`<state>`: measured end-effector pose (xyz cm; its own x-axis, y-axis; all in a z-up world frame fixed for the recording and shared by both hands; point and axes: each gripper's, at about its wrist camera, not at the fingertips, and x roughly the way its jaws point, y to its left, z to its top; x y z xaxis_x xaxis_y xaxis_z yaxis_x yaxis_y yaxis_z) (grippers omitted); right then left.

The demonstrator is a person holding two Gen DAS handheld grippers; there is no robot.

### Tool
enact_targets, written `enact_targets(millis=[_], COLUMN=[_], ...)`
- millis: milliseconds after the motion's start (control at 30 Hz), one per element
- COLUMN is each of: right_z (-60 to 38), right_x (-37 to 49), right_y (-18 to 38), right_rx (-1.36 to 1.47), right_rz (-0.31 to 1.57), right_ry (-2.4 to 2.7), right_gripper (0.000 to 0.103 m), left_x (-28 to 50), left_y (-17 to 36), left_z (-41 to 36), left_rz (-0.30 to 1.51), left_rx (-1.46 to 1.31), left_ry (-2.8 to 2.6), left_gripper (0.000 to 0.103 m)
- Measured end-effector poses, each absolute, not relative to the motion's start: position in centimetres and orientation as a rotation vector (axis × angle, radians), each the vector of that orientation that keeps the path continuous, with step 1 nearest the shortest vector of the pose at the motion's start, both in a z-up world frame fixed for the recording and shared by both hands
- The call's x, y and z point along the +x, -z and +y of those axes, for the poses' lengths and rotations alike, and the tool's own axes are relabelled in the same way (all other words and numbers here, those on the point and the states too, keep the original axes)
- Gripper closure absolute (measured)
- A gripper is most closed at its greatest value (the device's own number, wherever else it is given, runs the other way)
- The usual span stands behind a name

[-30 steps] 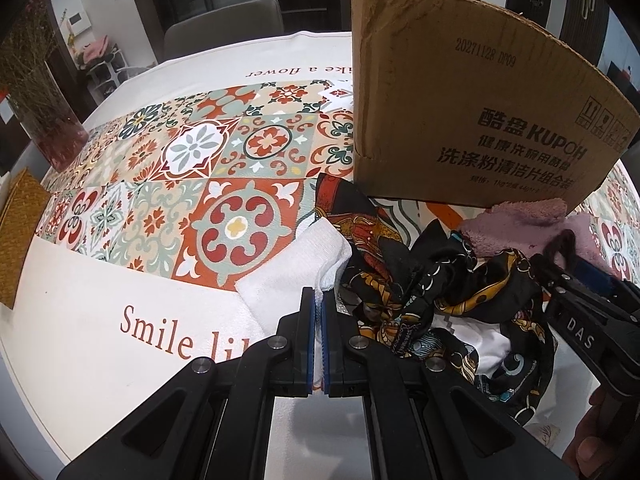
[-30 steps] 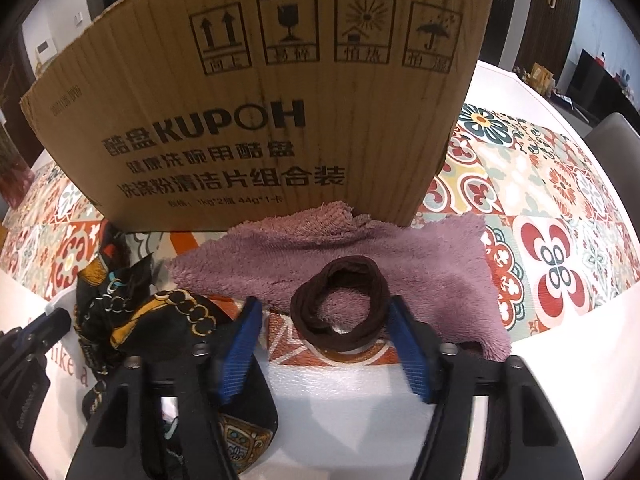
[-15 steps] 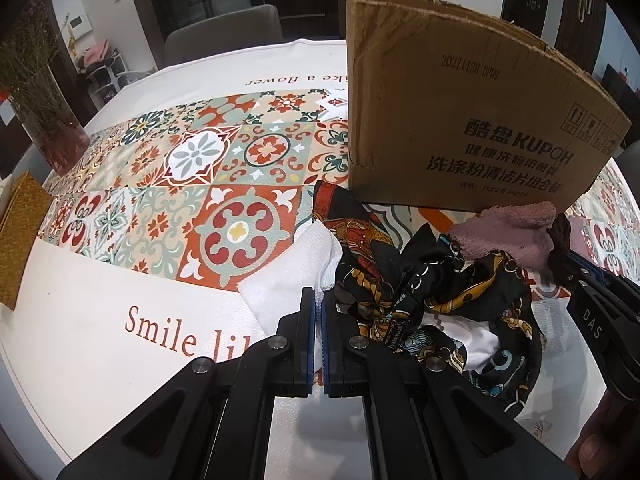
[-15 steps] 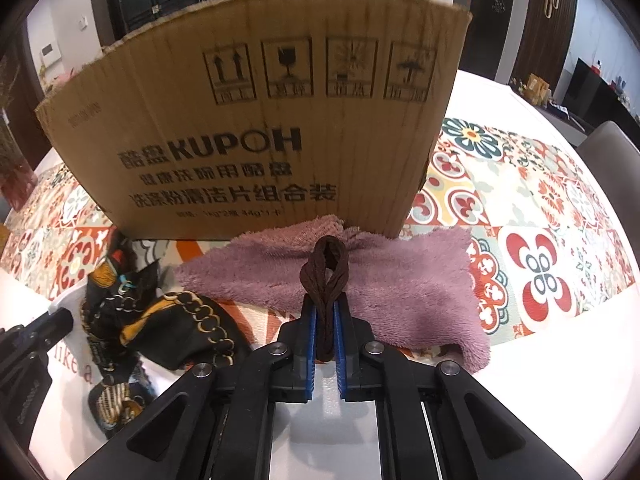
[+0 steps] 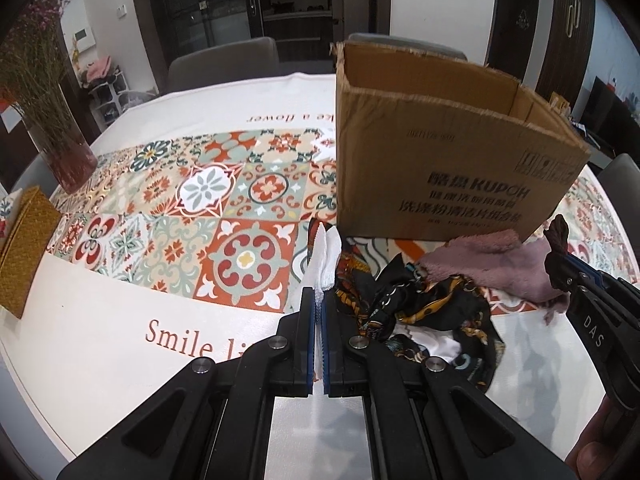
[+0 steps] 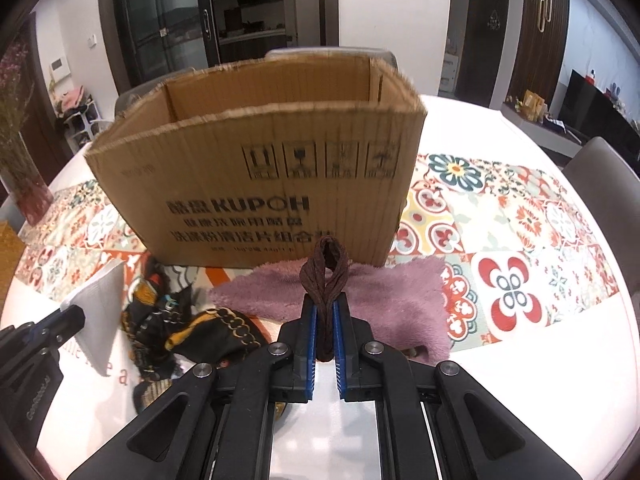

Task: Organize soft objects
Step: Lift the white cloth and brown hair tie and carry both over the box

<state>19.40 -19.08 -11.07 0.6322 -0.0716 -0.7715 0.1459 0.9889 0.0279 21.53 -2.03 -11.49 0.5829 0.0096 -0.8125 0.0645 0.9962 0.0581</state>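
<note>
My left gripper (image 5: 320,300) is shut on a white cloth (image 5: 326,260) and holds it up off the table; the cloth also shows in the right wrist view (image 6: 98,312). My right gripper (image 6: 324,312) is shut on a dark brown hair band (image 6: 325,276), lifted above a mauve fluffy towel (image 6: 392,304). The open cardboard box (image 6: 260,184) stands just behind; it also shows in the left wrist view (image 5: 448,168). A black and gold patterned scarf (image 5: 420,312) lies crumpled in front of the box, between the grippers.
The round table has a tiled-pattern cloth (image 5: 200,216). A vase of dried flowers (image 5: 60,148) and a woven mat (image 5: 24,248) sit at the far left. Chairs (image 5: 224,60) stand behind the table.
My right gripper closed on the hair band and lifted it off the towel. My left gripper lifted the white cloth off the table. Both rose, so the box's open top now shows.
</note>
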Motion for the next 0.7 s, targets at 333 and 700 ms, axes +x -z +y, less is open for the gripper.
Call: enact_targets(millis=[333, 700], right_z=[-18.9, -18.5], right_x=[17.9, 16.2], right_y=[7.1, 3.6], right_rx=[0.077, 0.065], right_rz=[0.812, 0.747], right_ry=[0.119, 0.117], right_gripper=[0.094, 0.094], left_x=[19.8, 18.2], left_y=[8.2, 4.6], left_z=[-1.8, -1.8], left_rz=[0.886, 0.797], left_rx=[0.069, 0.048], left_ry=[0.041, 0.055], left_gripper=[0.098, 0.098])
